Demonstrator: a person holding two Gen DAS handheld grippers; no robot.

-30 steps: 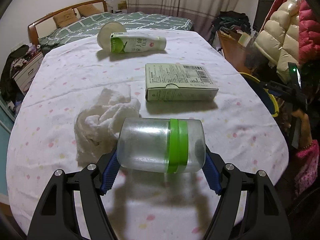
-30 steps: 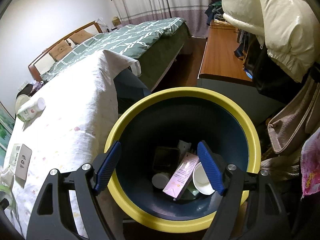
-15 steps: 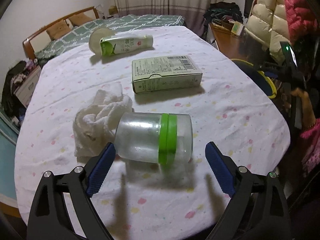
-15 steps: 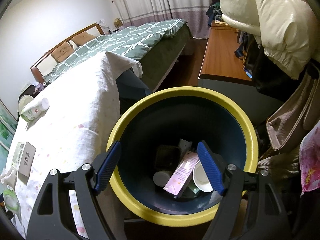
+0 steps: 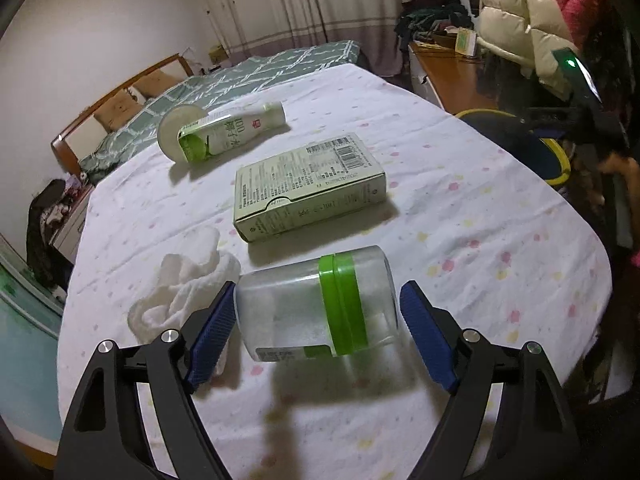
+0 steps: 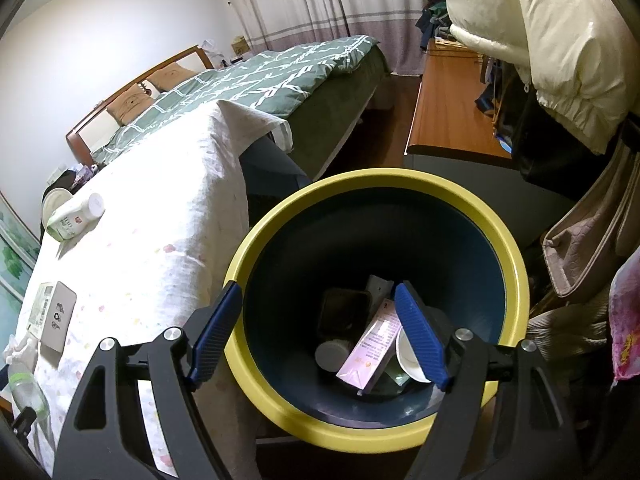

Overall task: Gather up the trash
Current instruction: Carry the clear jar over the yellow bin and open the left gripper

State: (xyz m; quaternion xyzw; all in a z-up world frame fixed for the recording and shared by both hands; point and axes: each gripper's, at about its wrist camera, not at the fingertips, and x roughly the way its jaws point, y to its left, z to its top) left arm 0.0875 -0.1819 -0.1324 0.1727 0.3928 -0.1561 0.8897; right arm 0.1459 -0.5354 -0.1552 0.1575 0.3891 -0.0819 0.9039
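**Left wrist view: jaws apart around the jar, right jaws apart over the bin**

Left gripper (image 5: 316, 330): jaws spread wide. Clear jar with green band (image 5: 318, 306) lies on its side between them. The left pad looks to be against the jar's base; the right pad stands clear of the lid end. Not clamped.

Just left of the jar, behind the left pad: crumpled white tissue (image 5: 182, 294). Beyond the jar: flat green carton (image 5: 308, 186), barcode side up. Farther back: green-and-white bottle (image 5: 230, 134) on its side, resting against a white round lid (image 5: 176, 130). All sit on the counter (image 5: 460, 216) with its dotted white cloth.

Right gripper (image 6: 318, 330): jaws apart, nothing between them, held above the yellow-rimmed bin (image 6: 516, 276) beside the counter edge. Inside the bin: pink box (image 6: 370, 350), white cup (image 6: 408, 356), dark tray (image 6: 344, 312), round grey lid (image 6: 332, 354).
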